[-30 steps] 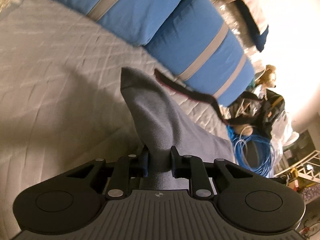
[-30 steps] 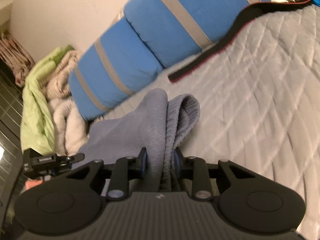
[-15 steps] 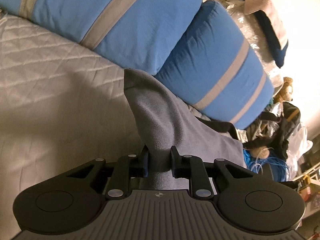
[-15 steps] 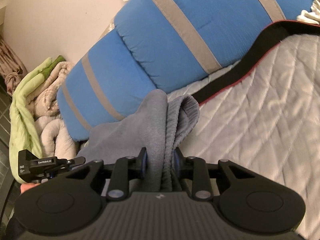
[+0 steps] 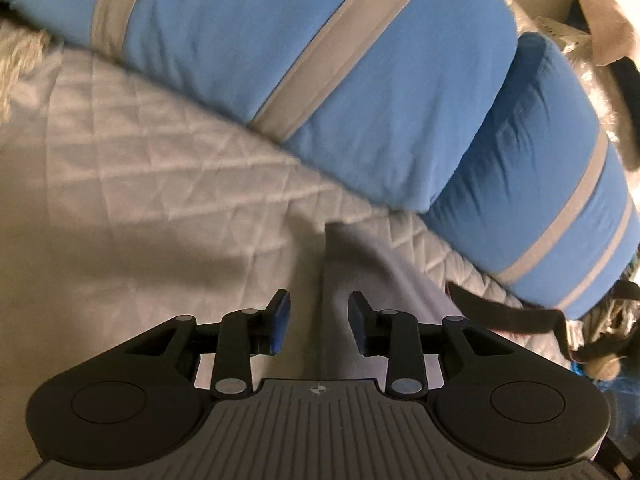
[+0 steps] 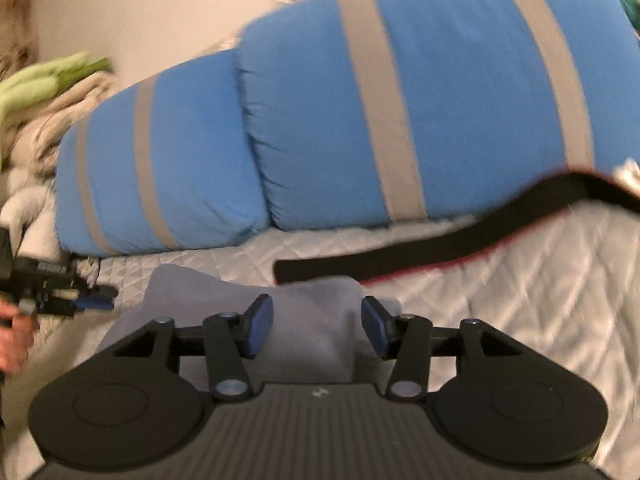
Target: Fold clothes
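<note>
A grey garment (image 5: 360,280) lies on the quilted white bedspread (image 5: 120,184) in front of the blue pillows. My left gripper (image 5: 319,320) is open just above it, and the cloth's left edge runs between the fingers without being clamped. In the right wrist view the same grey garment (image 6: 316,312) lies bunched under my right gripper (image 6: 317,326), which is open with its blue pads on either side of the fold. The left gripper (image 6: 80,302) shows at that view's left edge, held by a hand (image 6: 12,336).
Two blue pillows with grey stripes (image 5: 320,80) (image 6: 400,100) line the far side of the bed. A black strap with a red edge (image 6: 460,240) (image 5: 508,312) lies beside the garment. Towels and a green cloth (image 6: 40,88) are piled at the left.
Both grippers have opened and let go of the grey garment, which has dropped from hanging onto the bedspread. Both views have come closer to the pillows.
</note>
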The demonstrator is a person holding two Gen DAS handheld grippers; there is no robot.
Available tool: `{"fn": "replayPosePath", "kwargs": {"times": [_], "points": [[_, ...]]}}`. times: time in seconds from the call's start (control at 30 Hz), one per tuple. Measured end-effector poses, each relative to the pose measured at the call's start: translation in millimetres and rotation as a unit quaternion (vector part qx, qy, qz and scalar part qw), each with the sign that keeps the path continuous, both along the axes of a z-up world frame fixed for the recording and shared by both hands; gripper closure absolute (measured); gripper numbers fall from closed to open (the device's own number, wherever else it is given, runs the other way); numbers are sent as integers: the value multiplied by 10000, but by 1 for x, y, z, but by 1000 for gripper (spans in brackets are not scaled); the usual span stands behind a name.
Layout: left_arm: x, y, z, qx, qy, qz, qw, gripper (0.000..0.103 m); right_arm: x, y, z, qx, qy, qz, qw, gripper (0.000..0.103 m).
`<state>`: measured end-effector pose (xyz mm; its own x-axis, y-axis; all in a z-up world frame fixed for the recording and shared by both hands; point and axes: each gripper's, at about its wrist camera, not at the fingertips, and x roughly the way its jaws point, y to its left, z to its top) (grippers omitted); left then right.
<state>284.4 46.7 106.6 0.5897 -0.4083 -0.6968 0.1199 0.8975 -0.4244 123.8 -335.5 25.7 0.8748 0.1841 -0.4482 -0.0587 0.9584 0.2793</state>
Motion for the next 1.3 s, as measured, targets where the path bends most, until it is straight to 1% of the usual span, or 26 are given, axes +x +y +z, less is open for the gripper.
{"fn": "replayPosePath", "kwargs": {"times": [0.03,0.07,0.1,0.13,0.17,0.23,0.3,0.43,0.47,0.5,0.53,0.6,0.73,0.8,0.9,1.07,1.2,1.27,1.3], "points": [[1,-4,2,87,-101,-32,9999,72,3,5,1,-143,-45,54,9999,43],[2,-9,3,175,-203,-64,9996,73,6,10,1,-282,-63,104,9995,47],[3,-13,5,262,-304,-96,9991,73,9,15,2,-420,-82,155,9990,59],[4,-17,7,349,-405,-128,9985,73,13,19,1,-551,-86,195,9983,65],[6,-22,8,436,-507,-160,9976,73,17,22,0,-670,-71,231,9975,67],[8,-30,12,611,-709,-224,9954,73,24,27,-4,-820,-32,320,9961,76],[10,-39,15,784,-910,-287,9923,73,31,30,-6,-958,-4,378,9947,80],[14,-68,14,1227,-1203,-734,9824,73,41,35,-11,-1158,102,481,9921,87],[15,-75,11,1367,-1239,-823,9794,73,43,36,-13,-1212,145,502,9913,88],[17,-81,8,1545,-1238,-870,9763,74,44,36,-15,-1262,192,513,9905,82],[20,-85,2,1718,-1208,-895,9736,74,45,36,-17,-1327,236,488,9897,79],[24,-90,-8,1869,-1157,-903,9713,75,47,34,-20,-1434,293,428,9883,83],[33,-88,-14,1937,-1036,-704,9730,75,49,27,-22,-1429,309,365,9886,88],[38,-80,-17,1852,-925,-494,9771,74,50,24,-23,-1408,307,334,9890,88],[43,-75,-21,1709,-829,-397,9810,74,51,21,-26,-1358,309,292,9898,88],[44,-74,-24,1752,-844,-337,9803,74,52,18,-27,-1257,291,211,9914,88],[41,-79,-21,1941,-978,-265,9757,75,50,17,-25,-1340,222,95,9907,88],[36,-78,-15,2101,-1053,-196,9718,79,45,16,-22,-1474,160,-48,9889,87],[33,-77,-11,2198,-1091,-149,9693,82,41,14,-20,-1532,142,-170,9880,82]]}}
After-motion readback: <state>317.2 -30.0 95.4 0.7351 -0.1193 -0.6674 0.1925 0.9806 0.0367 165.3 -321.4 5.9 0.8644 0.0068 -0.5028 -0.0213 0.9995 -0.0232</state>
